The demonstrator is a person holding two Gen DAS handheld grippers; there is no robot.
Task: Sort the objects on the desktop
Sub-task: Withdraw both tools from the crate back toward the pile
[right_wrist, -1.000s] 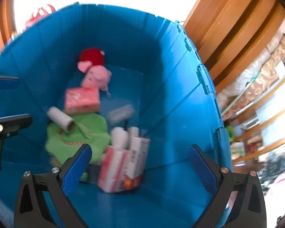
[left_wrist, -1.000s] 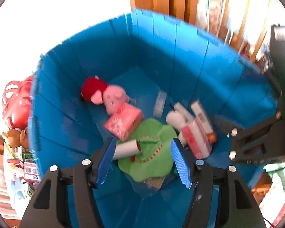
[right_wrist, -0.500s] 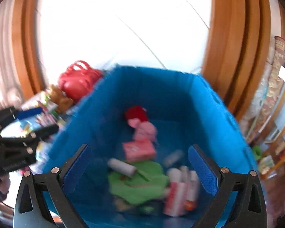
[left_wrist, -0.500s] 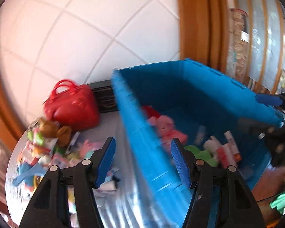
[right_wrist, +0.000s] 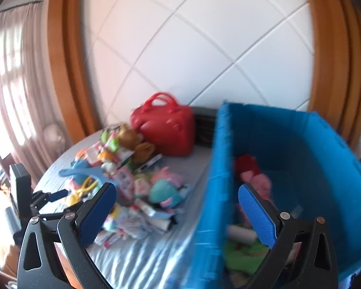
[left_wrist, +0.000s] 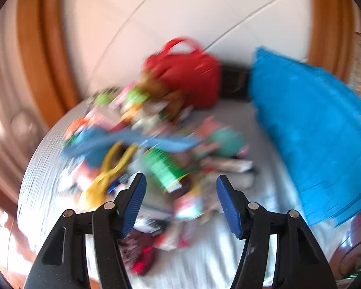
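Left wrist view looks down at the toy pile (left_wrist: 156,149) mid-table; right wrist view faces the bin (right_wrist: 288,168) edge. Both share pile, bin, bag (right_wrist: 166,130).

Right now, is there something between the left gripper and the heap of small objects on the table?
Nothing visible. The left gripper is open and empty, pointing down at the pile of objects on the table. The blue bin stands off to the side, and the red bag sits behind the pile.

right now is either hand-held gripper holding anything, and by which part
Nothing is held. The left hand-held gripper is open above the pile of toys, and the right hand-held gripper is open, straddling the blue bin wall.
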